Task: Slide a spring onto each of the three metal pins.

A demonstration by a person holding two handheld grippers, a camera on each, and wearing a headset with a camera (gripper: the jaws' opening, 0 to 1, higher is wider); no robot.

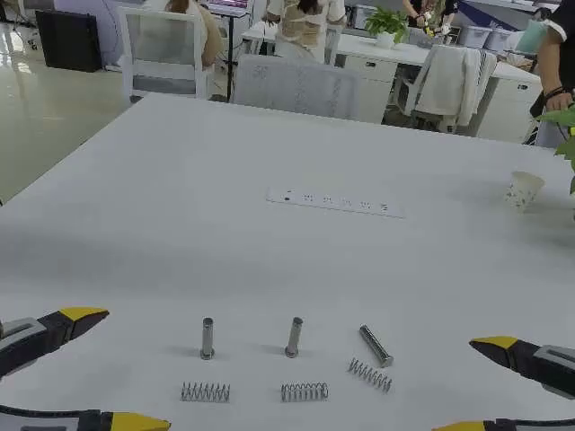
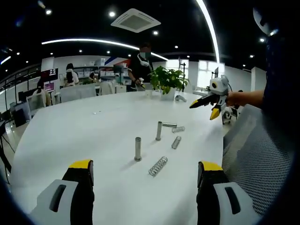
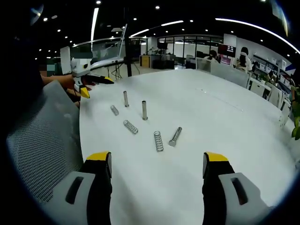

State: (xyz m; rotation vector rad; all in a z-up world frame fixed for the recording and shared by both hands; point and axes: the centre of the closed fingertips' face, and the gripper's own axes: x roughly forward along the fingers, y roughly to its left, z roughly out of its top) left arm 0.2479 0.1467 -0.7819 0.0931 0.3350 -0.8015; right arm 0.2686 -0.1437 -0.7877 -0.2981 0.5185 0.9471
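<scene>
Looking down on a smooth, matte white table, the head view shows three small pins of shiny metal in a row near the front edge. Each pin is a slim cylinder with a wider flat head at one end. The left pin and the middle pin stand upright on their heads. The right pin lies on its side, angled across the table.

Three short springs of coiled grey wire lie on their sides just in front of the pins, none threaded on. The left spring and the middle spring lie apart from their pins. The right spring lies slanted, just beside the fallen pin.

The left gripper and the right gripper sit at the two lower corners, well apart from the parts. Both have grey bodies and yellow tips, and their jaws are spread wide with nothing between them.

Farther back, a flat white power strip is set in the tabletop. A patterned paper cup stands at the far right; its inside cannot be seen.
</scene>
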